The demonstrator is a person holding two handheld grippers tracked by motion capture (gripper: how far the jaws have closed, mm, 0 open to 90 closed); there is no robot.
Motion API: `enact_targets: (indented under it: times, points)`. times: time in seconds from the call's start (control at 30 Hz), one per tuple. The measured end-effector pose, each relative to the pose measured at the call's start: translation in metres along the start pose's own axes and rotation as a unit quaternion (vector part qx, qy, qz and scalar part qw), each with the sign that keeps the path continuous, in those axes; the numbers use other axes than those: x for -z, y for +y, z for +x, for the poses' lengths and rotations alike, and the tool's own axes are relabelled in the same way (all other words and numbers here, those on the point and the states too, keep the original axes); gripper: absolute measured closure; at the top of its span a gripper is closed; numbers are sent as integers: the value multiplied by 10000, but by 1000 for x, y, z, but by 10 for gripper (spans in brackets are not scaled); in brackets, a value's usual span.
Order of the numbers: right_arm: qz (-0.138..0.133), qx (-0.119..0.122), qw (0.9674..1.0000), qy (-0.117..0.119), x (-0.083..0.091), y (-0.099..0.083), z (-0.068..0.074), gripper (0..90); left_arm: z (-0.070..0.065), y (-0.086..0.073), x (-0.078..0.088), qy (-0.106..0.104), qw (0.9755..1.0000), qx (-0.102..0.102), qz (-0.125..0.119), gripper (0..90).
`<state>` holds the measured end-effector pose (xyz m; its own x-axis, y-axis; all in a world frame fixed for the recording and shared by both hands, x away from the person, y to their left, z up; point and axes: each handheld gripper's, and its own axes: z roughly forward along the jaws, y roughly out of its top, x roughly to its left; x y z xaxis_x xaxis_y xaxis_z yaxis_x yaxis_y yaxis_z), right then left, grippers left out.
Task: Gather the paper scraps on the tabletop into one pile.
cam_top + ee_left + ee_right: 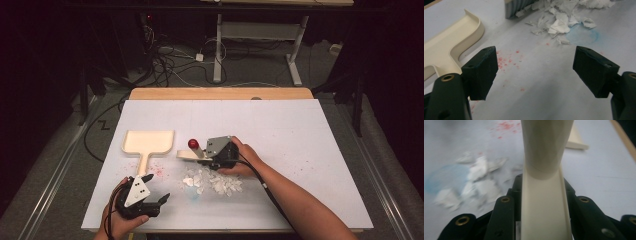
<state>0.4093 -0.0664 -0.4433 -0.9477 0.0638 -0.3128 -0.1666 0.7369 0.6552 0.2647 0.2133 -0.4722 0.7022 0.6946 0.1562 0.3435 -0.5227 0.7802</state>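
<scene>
My right gripper pinches the cream brush handle, the brush beside a pile of torn paper scraps at mid-table. My left gripper rests spread and empty near the cream dustpan on the white table.

I see dustpan on table, left of centre | brush just right of dustpan, held in my right gripper | paper scraps on table before brush | my left gripper near front edge, before dustpan handle, left of scraps, apart from both
</scene>
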Motion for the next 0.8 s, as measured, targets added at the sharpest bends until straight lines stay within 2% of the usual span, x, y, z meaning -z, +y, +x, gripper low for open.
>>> enact_targets:
  times: [0.1, 0.17, 0.2, 0.3, 0.37, 0.43, 0.57, 0.6, 0.63, 0.7, 0.77, 0.8]
  points:
    - [-43, 170, 9997, 196, 9, -5, 7, 678, 0, 1, -1, -10, 10000, -41, 6, 196]
    - [-127, 203, 9991, 346, 18, -7, 10, 680, -1, 1, -1, -18, 10000, -58, 36, 196]
    - [-127, 203, 9991, 346, 18, -7, 10, 680, -1, 1, -1, -18, 10000, -58, 36, 197]
    - [-245, 268, 9984, 433, 34, -12, 15, 684, -2, 1, -3, -9, 9999, -77, 105, 198]
    - [-249, 207, 9989, 325, 41, -14, 18, 684, -3, 2, -4, -22, 9999, -103, 123, 198]
    - [-280, 221, 9993, 103, 48, -16, 18, 684, -3, 2, -4, -26, 9999, -104, 135, 198]
    - [-484, -89, 9983, -313, 65, -23, 13, 684, -4, 2, -5, -31, 9998, -106, 146, 198]
    - [-484, -89, 9983, -313, 65, -23, 13, 684, -4, 2, -5, -31, 9998, -106, 146, 198]
    - [-610, -252, 9966, -489, 75, -26, 10, 684, -4, 3, -5, -37, 9998, -111, 157, 199]
    - [-693, -463, 9938, -731, 86, -29, 8, 684, -5, 3, -6, -40, 9998, -121, 173, 200]
    - [-866, -681, 9913, -722, 97, -32, 7, 684, -5, 3, -6, -29, 9997, -131, 189, 202]
    - [-866, -681, 9913, -722, 97, -32, 7, 684, -5, 3, -6, -29, 9997, -131, 189, 203]
